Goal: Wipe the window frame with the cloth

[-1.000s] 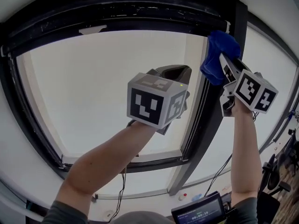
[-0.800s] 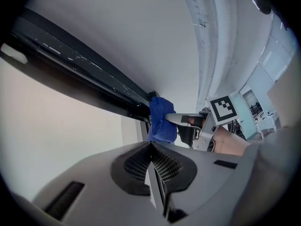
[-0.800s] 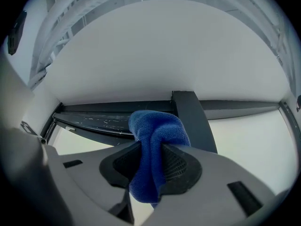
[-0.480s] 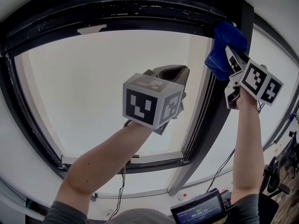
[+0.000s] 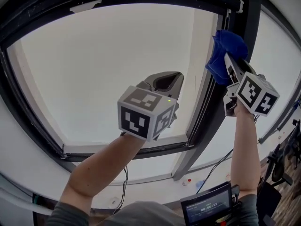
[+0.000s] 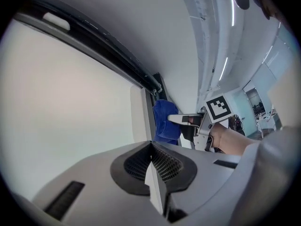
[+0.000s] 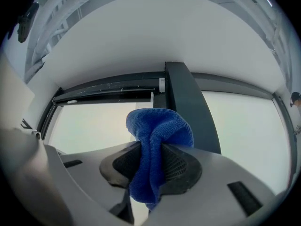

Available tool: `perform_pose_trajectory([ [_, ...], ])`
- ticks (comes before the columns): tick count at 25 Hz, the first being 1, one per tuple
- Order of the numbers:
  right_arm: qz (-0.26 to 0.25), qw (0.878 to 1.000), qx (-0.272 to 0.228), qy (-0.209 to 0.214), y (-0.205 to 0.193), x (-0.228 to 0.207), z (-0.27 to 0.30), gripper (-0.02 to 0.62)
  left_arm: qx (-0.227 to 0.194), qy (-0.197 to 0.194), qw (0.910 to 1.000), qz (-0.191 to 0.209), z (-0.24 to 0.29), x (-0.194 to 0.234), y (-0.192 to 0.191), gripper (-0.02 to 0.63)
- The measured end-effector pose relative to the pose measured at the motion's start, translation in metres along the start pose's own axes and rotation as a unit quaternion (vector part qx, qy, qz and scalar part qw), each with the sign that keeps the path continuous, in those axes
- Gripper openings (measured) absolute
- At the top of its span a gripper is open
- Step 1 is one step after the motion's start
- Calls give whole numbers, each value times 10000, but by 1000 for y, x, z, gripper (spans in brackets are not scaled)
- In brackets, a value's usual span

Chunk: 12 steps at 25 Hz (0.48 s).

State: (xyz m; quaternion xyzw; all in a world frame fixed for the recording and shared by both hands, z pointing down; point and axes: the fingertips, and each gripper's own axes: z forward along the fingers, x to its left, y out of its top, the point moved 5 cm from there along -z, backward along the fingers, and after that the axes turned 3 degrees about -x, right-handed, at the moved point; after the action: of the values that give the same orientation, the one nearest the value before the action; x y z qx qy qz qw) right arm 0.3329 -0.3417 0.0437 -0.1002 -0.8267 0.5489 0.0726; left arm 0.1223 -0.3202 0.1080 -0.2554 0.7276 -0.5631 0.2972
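A bunched blue cloth [image 5: 225, 55] is pinched in my right gripper [image 5: 229, 64], which is shut on it. The cloth presses against the black upright post of the window frame [image 5: 214, 112], a little below the top corner. In the right gripper view the cloth [image 7: 157, 140] bulges out between the jaws, with the post [image 7: 188, 107] straight behind it. My left gripper [image 5: 162, 81] is held up in front of the bright pane, shut and empty. The left gripper view shows the cloth [image 6: 164, 126] and the right gripper [image 6: 178, 119] beside the post, and the frame's top rail [image 6: 117, 65].
The frame's lower rail [image 5: 127, 153] runs below my left arm. A small screen [image 5: 207, 208] sits at the bottom edge, with cables [image 5: 214, 171] hanging near the wall. Office chairs [image 5: 282, 168] stand at the far right. A second pane [image 5: 277, 55] lies right of the post.
The right gripper with the cloth rose towards the frame's top corner, then came down a little along the post. The left gripper stayed shut and sank slightly in view.
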Motion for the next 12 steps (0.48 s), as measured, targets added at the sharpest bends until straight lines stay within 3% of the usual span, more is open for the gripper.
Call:
perform_pose_trajectory([
  [12,193,9982,542,-142,-100,2,-40,124,292,507,9980,-257,-39,-3,-78,8],
])
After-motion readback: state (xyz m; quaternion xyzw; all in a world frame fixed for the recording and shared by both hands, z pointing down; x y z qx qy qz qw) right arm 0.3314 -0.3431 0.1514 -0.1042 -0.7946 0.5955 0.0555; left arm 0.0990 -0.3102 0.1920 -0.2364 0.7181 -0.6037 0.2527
